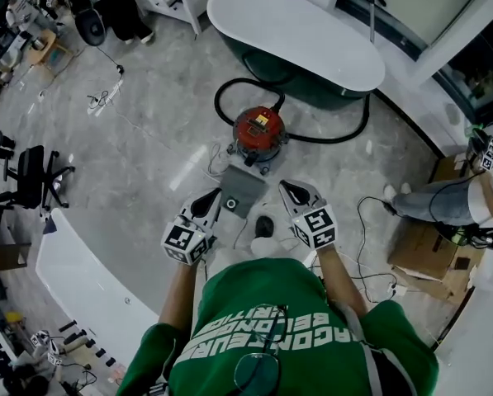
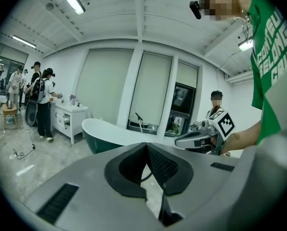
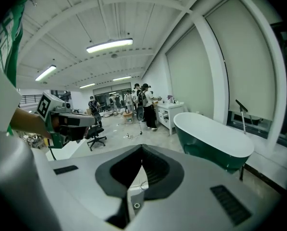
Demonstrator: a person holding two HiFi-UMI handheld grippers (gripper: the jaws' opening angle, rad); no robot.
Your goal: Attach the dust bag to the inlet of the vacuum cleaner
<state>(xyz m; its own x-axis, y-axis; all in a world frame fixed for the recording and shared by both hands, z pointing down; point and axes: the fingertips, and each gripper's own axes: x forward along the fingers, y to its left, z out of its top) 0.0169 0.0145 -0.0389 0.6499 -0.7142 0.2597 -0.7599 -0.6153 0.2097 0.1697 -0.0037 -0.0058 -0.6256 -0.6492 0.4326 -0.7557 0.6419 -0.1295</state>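
Glossy white oval bathtub (image 1: 296, 31) sits just behind the round red vacuum cleaner (image 1: 259, 132). The gripper views catch the tub, not the vacuum. Flat grey square dust bag (image 1: 244, 188) lies just in front of the vacuum. Your left gripper (image 1: 211, 198) and right gripper (image 1: 291, 190) flank the bag, jaws closed, empty.

I see a red vacuum cleaner (image 1: 259, 132) with a black hose (image 1: 244, 80), a grey dust bag (image 1: 243, 190), and a white bathtub (image 1: 296, 31) with dark green sides. There are black-and-white square markers on the grey left gripper (image 1: 215, 196) and right gripper (image 1: 286, 186).
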